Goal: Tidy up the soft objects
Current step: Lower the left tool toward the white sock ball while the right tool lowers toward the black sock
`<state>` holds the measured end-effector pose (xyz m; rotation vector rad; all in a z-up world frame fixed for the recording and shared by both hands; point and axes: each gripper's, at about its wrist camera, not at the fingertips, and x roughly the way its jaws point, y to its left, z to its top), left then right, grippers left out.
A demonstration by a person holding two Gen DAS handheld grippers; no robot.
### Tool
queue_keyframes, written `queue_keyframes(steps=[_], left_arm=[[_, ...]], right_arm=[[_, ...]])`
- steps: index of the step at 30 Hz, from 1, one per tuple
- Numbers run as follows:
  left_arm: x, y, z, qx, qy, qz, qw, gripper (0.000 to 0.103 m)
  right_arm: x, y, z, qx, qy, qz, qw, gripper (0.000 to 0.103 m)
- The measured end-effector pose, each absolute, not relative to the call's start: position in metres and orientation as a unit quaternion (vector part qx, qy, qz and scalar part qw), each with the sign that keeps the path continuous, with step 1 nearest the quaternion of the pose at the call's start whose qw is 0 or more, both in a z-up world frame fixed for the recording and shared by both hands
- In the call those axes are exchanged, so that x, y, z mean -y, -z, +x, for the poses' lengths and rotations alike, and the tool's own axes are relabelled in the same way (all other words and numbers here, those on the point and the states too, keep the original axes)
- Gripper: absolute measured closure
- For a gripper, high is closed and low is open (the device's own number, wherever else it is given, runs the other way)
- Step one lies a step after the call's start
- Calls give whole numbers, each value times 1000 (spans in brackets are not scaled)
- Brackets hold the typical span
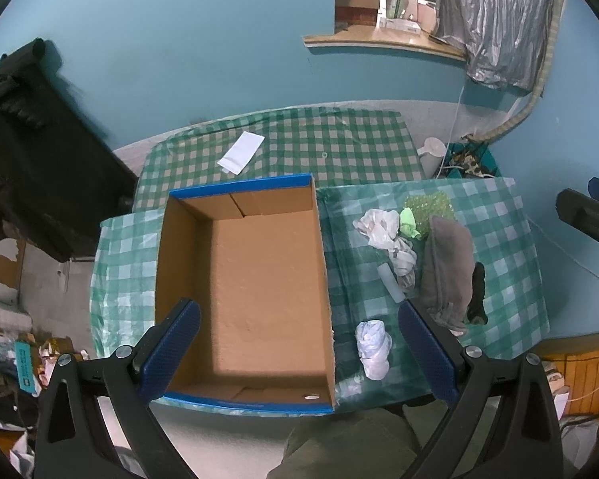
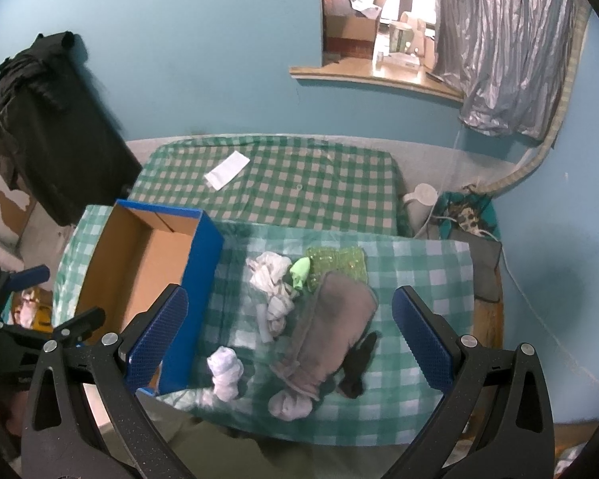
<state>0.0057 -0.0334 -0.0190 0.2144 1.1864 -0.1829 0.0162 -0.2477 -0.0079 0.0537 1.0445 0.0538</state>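
Note:
An open cardboard box (image 1: 161,239) with blue outer walls sits empty on a green checked cloth; it also shows in the right wrist view (image 2: 203,263). Right of it lie soft things: a grey folded towel (image 2: 331,331), a black sock (image 2: 357,367), white rolled socks (image 2: 225,371), a crumpled white cloth (image 2: 269,275), a light green piece (image 2: 300,271) and green bubble wrap (image 2: 339,261). My left gripper (image 1: 299,353) is open above the box's near end. My right gripper (image 2: 289,341) is open above the soft pile.
A second checked surface (image 1: 319,143) behind holds a white flat packet (image 1: 241,151). Black clothing (image 1: 32,139) hangs at the left. A white jug (image 2: 421,199) and a window ledge (image 2: 375,78) are at the back right. Clutter lies on the floor at left.

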Motion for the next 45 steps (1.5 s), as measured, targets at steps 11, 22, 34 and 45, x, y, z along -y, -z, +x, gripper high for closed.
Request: queue_keyframes(steps=[11, 22, 34, 45], left_arm=[[57, 42, 15, -578, 100, 111, 802, 3], [90, 70, 19, -598, 117, 127, 783, 3], [115, 105, 11, -622, 121, 130, 763, 3], [135, 135, 6, -635, 128, 146, 748, 3]], right_arm=[[291, 30, 12, -525, 1, 36, 850, 1], [327, 59, 7, -548, 8, 41, 835, 1], [344, 104, 6, -585, 11, 67, 808, 1], [354, 155, 0, -616, 16, 62, 785, 1]])
